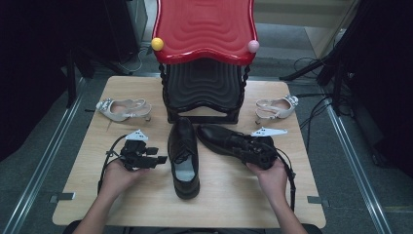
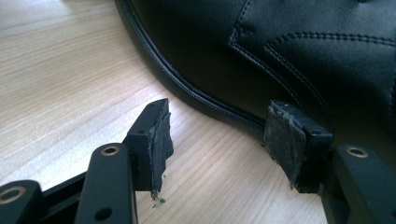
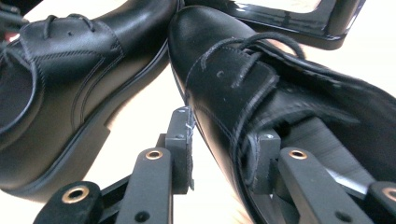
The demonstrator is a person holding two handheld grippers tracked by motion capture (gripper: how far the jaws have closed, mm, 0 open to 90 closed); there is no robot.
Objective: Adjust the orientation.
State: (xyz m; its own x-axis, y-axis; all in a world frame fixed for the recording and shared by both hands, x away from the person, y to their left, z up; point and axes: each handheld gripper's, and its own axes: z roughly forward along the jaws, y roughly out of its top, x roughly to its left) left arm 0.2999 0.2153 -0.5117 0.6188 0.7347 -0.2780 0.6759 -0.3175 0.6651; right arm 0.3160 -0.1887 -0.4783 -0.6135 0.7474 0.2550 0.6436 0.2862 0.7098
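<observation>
High view – right tool [image 1: 242, 147] straddles shoe [image 1: 221, 139] edge

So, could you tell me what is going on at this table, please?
A person is handling a pair of black lace-up shoes with two handheld grippers. The right gripper has its jaws astride the side wall of the right-hand black shoe, one jaw inside the opening, without visibly pressing. The left gripper is open beside the other black shoe, not touching it. Two pale sandals lie beside a red-topped rack at the back.
</observation>
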